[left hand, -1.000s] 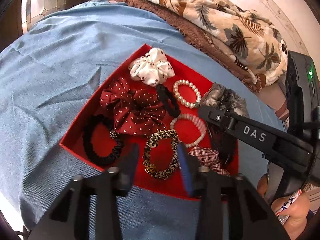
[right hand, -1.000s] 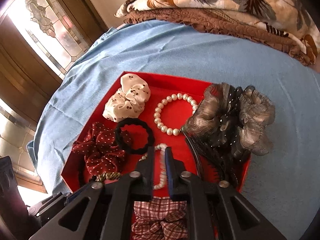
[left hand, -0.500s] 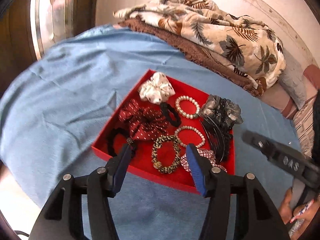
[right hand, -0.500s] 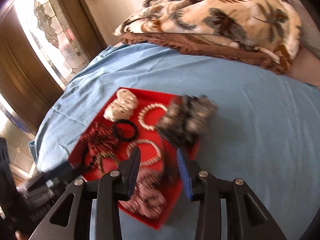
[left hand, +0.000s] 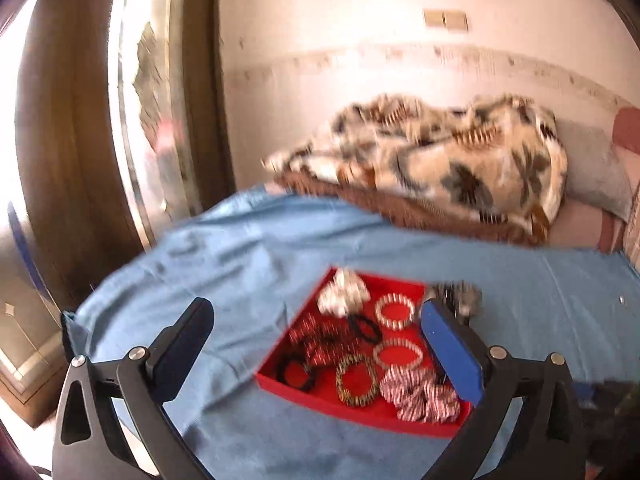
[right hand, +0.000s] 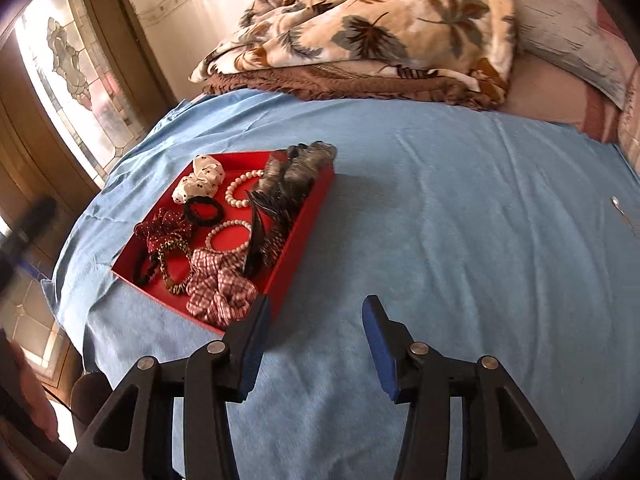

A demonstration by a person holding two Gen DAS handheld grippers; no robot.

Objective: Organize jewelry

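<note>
1. Red tray [right hand: 298, 236]: rests on the blue sheet [right hand: 440, 220] of the bed, toward its left side in the right wrist view. All the jewelry and hair pieces seen lie inside it.
2. Contents, far end: white dotted scrunchie [right hand: 200, 178], pearl bracelet [right hand: 240, 190], grey ruffled hair piece [right hand: 298, 170] leaning over the far right wall.
3. Contents, middle: black hair tie [right hand: 204, 211], dark red dotted scrunchie [right hand: 164, 230], second pearl bracelet [right hand: 228, 236], dark hair comb [right hand: 256, 240] lying along the right side.
4. Contents, near end: black scrunchie [right hand: 144, 268], leopard-print band [right hand: 172, 264], red checked scrunchie [right hand: 220, 284].
5. Left tool [left hand: 316, 354]: jaws spread very wide, having just been opening, nothing between them; it sits back from the tray, above the sheet.
6. Right tool [right hand: 316, 344]: jaws partly apart, likewise just been opening, empty; it points at bare sheet just right of the tray's near corner.
7. Judged step: both tools clear after a placement; the tray looks filled, so the task appears near done or done.
8. Advice: keep both tools clear of the tray walls while drawing away, since a nudge could shift it on the soft sheet.
9. Advice: if anything needs tidying, the grey ruffled hair piece overhanging the wall is the likely candidate; approach it from above and press it gently inward.
</note>
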